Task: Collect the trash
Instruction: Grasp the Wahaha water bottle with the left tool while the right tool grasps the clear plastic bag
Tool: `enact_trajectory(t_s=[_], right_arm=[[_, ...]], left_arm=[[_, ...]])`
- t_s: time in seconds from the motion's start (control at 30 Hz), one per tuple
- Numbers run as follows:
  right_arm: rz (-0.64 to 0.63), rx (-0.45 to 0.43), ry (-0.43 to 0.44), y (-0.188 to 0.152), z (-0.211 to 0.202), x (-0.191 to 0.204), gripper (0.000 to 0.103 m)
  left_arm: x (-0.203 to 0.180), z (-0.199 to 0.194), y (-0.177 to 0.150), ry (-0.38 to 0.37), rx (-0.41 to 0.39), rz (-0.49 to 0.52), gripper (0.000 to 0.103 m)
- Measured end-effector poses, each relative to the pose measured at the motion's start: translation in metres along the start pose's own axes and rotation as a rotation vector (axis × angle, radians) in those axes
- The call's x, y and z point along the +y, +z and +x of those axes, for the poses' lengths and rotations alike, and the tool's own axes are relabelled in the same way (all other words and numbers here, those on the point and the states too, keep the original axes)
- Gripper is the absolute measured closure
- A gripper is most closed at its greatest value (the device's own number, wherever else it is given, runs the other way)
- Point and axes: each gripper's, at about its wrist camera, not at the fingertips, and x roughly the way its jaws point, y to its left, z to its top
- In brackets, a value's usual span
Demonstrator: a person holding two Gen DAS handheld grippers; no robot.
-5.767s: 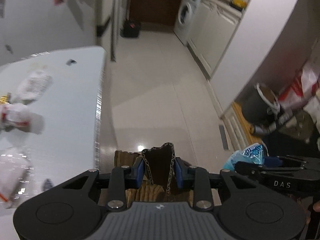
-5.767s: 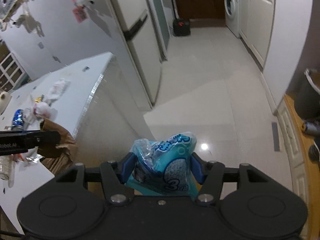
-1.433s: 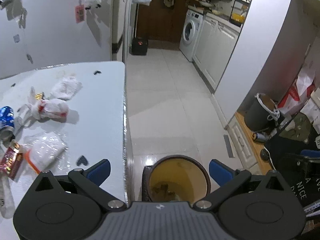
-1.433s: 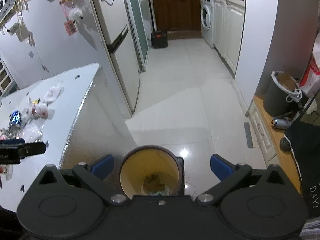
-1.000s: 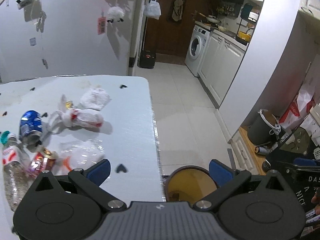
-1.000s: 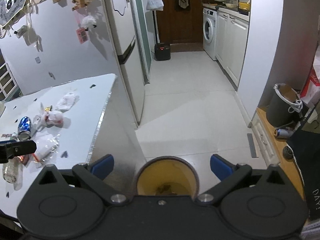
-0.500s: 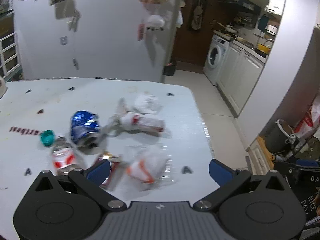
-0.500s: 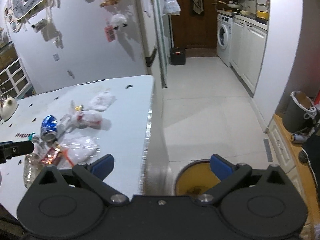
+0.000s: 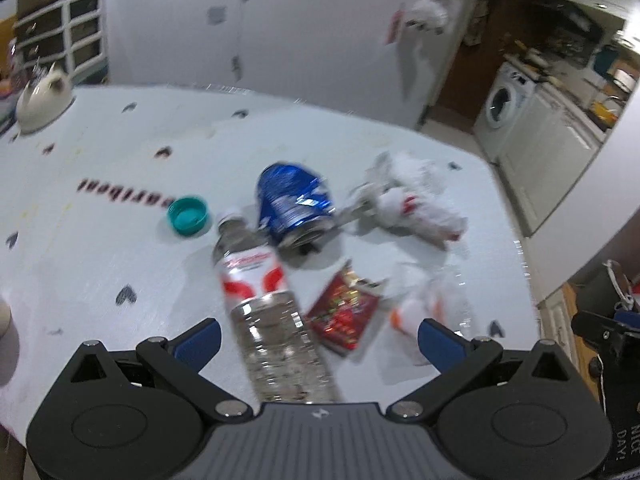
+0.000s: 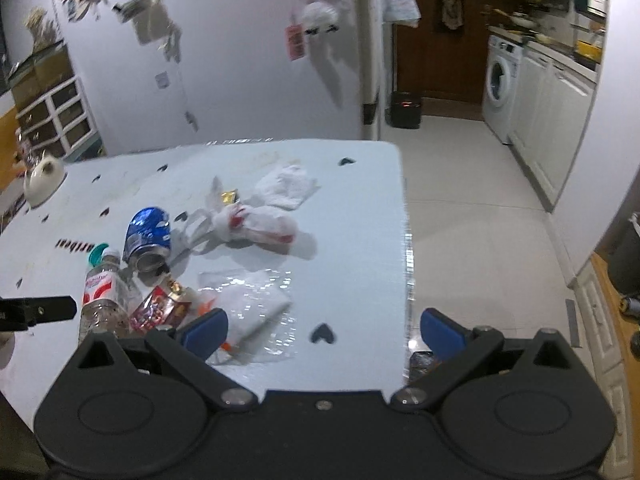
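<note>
Trash lies on a white table (image 9: pixel 120 208) (image 10: pixel 352 248). A clear plastic bottle (image 9: pixel 276 316) (image 10: pixel 100 296) with a red label lies between my left gripper's (image 9: pixel 318 336) open, empty fingers. Beyond it are a crushed blue can (image 9: pixel 294 204) (image 10: pixel 148 236), a teal cap (image 9: pixel 188 216), a red snack wrapper (image 9: pixel 344 314) (image 10: pixel 160 306), a clear plastic bag (image 9: pixel 432 308) (image 10: pixel 248 300) and a knotted white bag (image 9: pixel 416 204) (image 10: pixel 256 220). My right gripper (image 10: pixel 324 328) is open and empty above the table's right part, with the clear bag at its left finger.
A white tissue (image 10: pixel 286 190) lies farther back on the table. A white cat-shaped pot (image 9: pixel 40 100) (image 10: pixel 42 178) stands at the far left. The table's right edge (image 10: pixel 406 240) drops to a tiled floor. A fridge (image 10: pixel 280 52) and a washing machine (image 10: pixel 500 76) stand beyond.
Both grippers have swung left from over the bin on the floor to over the table. The left gripper has come close to the bottle. The bin has left both views.
</note>
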Motion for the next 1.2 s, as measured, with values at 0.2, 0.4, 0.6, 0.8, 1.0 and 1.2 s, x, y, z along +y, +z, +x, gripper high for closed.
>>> enact_trajectory(t_s=[0.2,0.4,0.6,0.8,1.0,1.2], right_arm=[[-0.067,0.067,0.028,0.012,0.049,0.042,0.000],[-0.061,0.131,0.069,0.021,0.096,0.077,0.000],[-0.119,0.170,0.025,0.020,0.133,0.104,0.014],[-0.162,0.216,0.002,0.015,0.151,0.111,0.033],[-0.156,0.224,0.005,0.013,0.142,0.096,0.060],[-0.168,0.210,-0.002,0.006,0.127,0.079,0.074]], left_arm=[[0.015,0.022,-0.003,0.011,0.052,-0.031,0.000],[0.018,0.037,-0.004,0.020,0.068,-0.026,0.000],[0.014,0.063,-0.005,0.070,0.103,0.001,0.000],[0.019,0.077,-0.007,0.134,0.134,0.045,0.000],[0.040,0.067,-0.012,0.189,0.141,0.059,0.000],[0.056,0.061,-0.011,0.195,0.129,0.056,0.002]])
